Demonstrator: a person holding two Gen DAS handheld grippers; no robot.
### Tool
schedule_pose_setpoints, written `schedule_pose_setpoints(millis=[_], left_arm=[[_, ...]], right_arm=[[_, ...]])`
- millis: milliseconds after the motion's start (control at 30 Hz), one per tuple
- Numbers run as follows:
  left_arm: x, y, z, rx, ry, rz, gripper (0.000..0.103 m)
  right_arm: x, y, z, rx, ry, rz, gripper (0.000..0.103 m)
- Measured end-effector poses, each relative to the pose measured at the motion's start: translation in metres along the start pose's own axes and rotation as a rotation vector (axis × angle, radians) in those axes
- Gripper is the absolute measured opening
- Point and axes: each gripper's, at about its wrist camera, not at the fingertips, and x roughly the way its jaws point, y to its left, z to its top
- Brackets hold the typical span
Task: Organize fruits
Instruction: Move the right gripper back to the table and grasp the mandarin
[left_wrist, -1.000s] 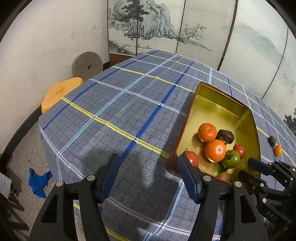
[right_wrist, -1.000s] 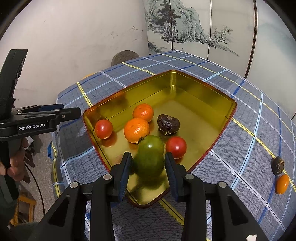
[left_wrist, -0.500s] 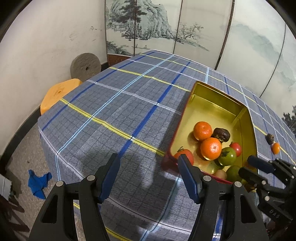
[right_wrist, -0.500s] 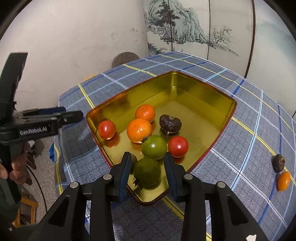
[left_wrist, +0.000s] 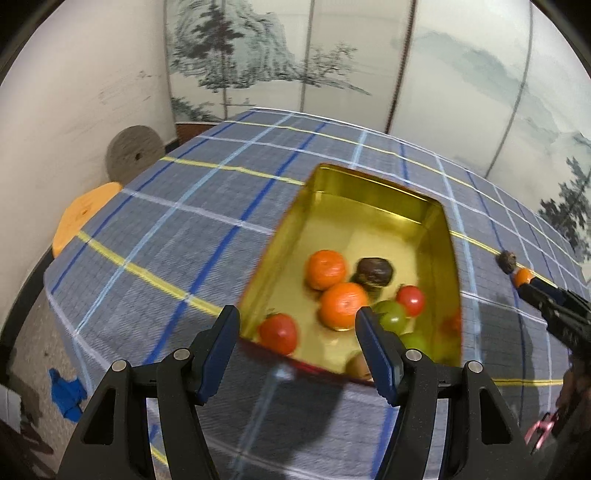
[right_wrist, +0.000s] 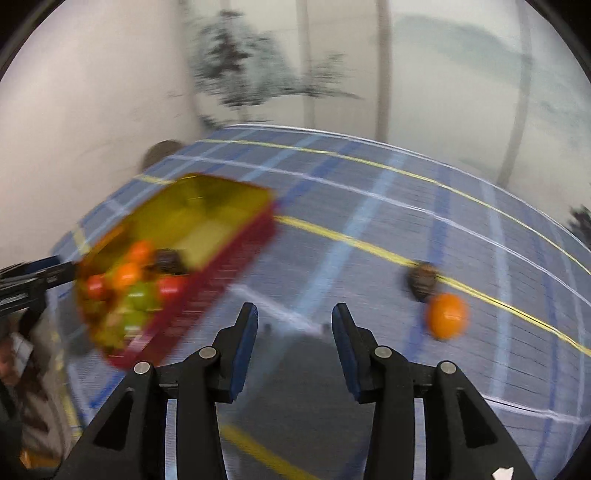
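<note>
A gold tin tray (left_wrist: 376, 183) with a red outer wall (right_wrist: 221, 266) stands on the checked tablecloth. It holds two oranges (left_wrist: 343, 304), red tomatoes (left_wrist: 279, 332), green fruits (left_wrist: 392, 316) and a dark fruit (left_wrist: 375, 271). My left gripper (left_wrist: 297, 321) hovers open at the tray's near edge, with nothing between its fingers. My right gripper (right_wrist: 295, 314) is over bare cloth to the right of the tray, its jaws opening and nothing between them. A loose small orange (right_wrist: 445, 319) and a dark wrinkled fruit (right_wrist: 423, 280) lie on the cloth ahead and to its right.
A grey stone disc (left_wrist: 133, 153) leans on the wall, with an orange stool (left_wrist: 79, 218) beside the table's left edge. A blue rag (left_wrist: 66, 391) lies on the floor. A painted folding screen (left_wrist: 332, 62) stands behind the table.
My right gripper let go of the green fruit inside the tray and swung right toward the loose orange. The left gripper shifted closer to the tray.
</note>
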Motion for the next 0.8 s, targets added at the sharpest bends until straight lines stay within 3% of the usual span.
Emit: schedule_pose_setpoints(millis=[167, 300, 800], left_arm=[[0.008, -0.034, 0.005, 0.057, 0.015, -0.04, 0.066], [0.014, -0.057, 0.009, 0.092, 0.029, -0.078, 0.066], [0.044, -0.147, 0.028, 0.212, 0.041, -0.163, 0.066]], right_arm=[[0.003, -0.065, -0.007, 0.116, 0.015, -0.097, 0.04], [0.011, -0.089, -0.012, 0.149, 0.028, -0.125, 0.04], [0.053, -0.098, -0.011, 0.123, 0.065, -0.136, 0.036]])
